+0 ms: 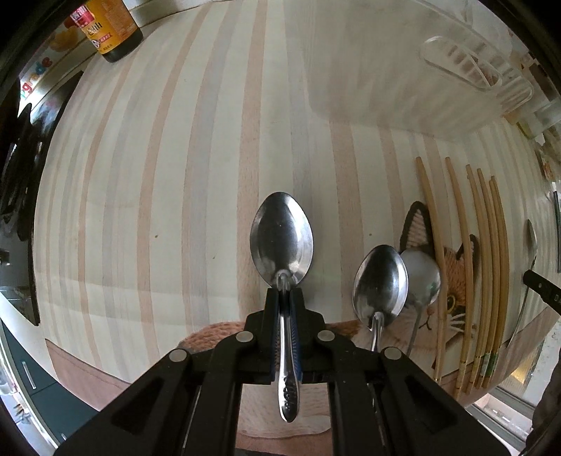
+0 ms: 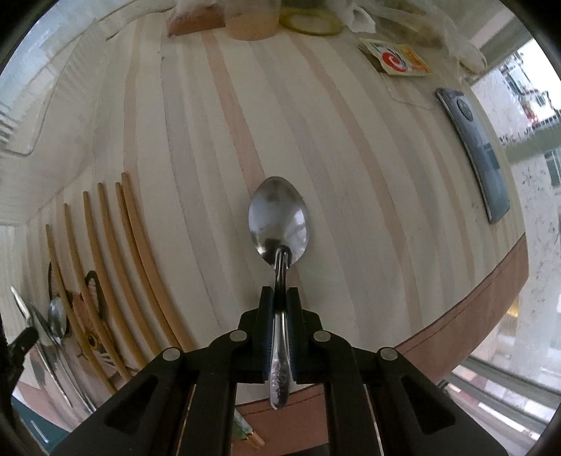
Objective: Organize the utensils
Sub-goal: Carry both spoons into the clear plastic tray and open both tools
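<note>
Through the left wrist camera I see my left gripper (image 1: 284, 298) clamped on the handle of a steel spoon (image 1: 281, 238), jaws pressed together around it, bowl pointing forward over the striped table (image 1: 175, 175). I take the cat-face mat (image 1: 452, 280) as my landmark. The held spoon sits to the left of the mat, above the table surface. Two loose spoons (image 1: 380, 280) overlap at the mat's left edge, one lying partly on the other, the further one resting on the mat. A row of wooden chopsticks (image 1: 487, 263) runs across the mat and on toward its right side, roughly parallel. Far beyond the mat, a clear plastic rack (image 1: 466, 66) stands at the table's back, and well to the far left of the mat stands a dark sauce bottle (image 1: 112, 31).

Through the right wrist camera I see my right gripper (image 2: 279, 298) squeezed shut on the handle of a second spoon (image 2: 278, 219), bowl forward, held over the table (image 2: 350, 158). Here the cat-face mat (image 2: 89, 326) lies at the far left; the held spoon is well to the right of it. The chopsticks (image 2: 115, 266) cross the mat and fan out on its right side. A loose spoon (image 2: 56, 319) lies at the mat's left edge. A phone (image 2: 473, 151) lies far right of the mat, near the table's edge, with a small packet (image 2: 399, 59) beyond it.
</note>
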Available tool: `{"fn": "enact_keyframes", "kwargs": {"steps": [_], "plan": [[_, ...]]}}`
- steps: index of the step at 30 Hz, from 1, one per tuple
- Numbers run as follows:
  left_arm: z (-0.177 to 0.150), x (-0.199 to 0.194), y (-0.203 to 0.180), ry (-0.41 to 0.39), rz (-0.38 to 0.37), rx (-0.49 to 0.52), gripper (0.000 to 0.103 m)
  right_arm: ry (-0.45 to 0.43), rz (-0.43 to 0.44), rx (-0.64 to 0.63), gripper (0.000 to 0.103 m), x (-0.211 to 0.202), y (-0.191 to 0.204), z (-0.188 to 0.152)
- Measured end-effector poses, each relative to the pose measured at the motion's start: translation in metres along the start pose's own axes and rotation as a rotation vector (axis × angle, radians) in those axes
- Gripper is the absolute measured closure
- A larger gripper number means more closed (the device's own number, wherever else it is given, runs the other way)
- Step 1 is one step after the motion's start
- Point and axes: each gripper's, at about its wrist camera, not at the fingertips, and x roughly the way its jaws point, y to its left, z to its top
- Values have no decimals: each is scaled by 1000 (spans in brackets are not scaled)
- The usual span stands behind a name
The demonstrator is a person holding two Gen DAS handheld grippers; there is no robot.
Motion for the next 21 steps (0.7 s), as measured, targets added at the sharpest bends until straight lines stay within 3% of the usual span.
{"fn": "enact_keyframes", "kwargs": {"steps": [5,13,21], "plan": [[-3,-3,-4,-22,46,-26,99,-20,-19,-33,97,-3,15,9],[-10,-26,-3,-73,88,-106,99,-71,74,-30,101,-29,0,7],[-17,-84,-7,-181,82,-145,99,-114,165,-44,101,-64,-10,11]]}}
